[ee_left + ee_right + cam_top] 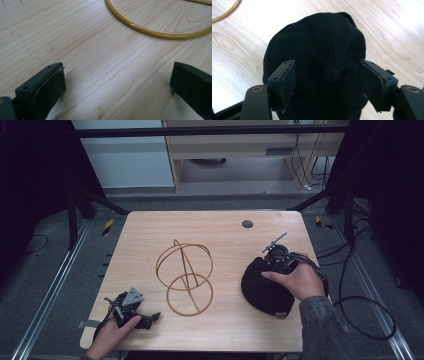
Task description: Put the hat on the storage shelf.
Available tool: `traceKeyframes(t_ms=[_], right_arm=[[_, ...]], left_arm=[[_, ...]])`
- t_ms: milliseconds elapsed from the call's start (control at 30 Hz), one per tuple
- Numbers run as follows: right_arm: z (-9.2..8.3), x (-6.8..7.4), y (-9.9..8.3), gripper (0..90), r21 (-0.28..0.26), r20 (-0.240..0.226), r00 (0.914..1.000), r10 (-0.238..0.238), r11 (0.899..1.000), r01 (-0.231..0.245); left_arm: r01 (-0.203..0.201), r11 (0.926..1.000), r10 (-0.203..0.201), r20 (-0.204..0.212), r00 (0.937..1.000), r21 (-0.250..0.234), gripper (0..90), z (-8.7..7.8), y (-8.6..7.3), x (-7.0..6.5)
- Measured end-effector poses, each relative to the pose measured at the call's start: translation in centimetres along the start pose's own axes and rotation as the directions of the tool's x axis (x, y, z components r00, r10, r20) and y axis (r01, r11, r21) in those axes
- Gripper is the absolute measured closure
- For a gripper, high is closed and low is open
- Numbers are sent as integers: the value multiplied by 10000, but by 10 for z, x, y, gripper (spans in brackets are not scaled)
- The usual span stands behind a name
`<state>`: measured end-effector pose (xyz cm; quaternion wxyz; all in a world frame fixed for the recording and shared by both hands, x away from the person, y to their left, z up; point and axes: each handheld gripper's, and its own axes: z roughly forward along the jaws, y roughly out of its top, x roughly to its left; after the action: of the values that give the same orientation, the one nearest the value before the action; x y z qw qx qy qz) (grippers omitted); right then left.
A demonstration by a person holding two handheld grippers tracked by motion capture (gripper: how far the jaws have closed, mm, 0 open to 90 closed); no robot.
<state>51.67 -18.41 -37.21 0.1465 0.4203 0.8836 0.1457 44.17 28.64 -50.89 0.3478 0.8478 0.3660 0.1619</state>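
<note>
A black cap (265,292) lies on the right side of the wooden table (220,232). My right gripper (266,270) is over its far end, held by a hand. In the right gripper view the gripper (329,75) straddles the cap's (317,45) crown with the top button between its jaws; the pads stand at either side without visibly pinching the fabric. A yellow wire stand (185,275) made of rings stands mid-table. My left gripper (151,319) rests open on the table at the near left, and its jaws (117,85) hold nothing, with the stand's base ring (150,32) ahead.
A small dark round hole (247,224) sits in the table's far right part. Black cables (360,305) loop on the floor beside the table's right edge. Metal rails run along both sides. Part of a yellow ring (224,15) shows left of the cap.
</note>
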Motion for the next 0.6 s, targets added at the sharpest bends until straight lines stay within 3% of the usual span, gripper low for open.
traceKeyframes(t_ms=[100, 367, 500, 600], right_arm=[[4, -3, 2, 313, 143, -201, 9998, 31, 9999, -28], [13, -8, 1, 344, 417, -216, 9995, 241, 9989, -232], [17, -10, -1, 388, 559, -227, 9994, 243, 9982, -230], [20, -11, -2, 474, 563, -419, 9989, 218, 9982, -194]], left_arm=[[0, 10000, 0, 1, 10000, 2, 0, 0, 0, 0], [-2, 10000, 2, 1, 10000, 1, 0, 0, 0, 0], [-1, 10000, 1, 1, 10000, 0, 0, 0, 0, 0], [-1, 10000, 1, 5, 10000, -1, 0, 0, 0, 0]])
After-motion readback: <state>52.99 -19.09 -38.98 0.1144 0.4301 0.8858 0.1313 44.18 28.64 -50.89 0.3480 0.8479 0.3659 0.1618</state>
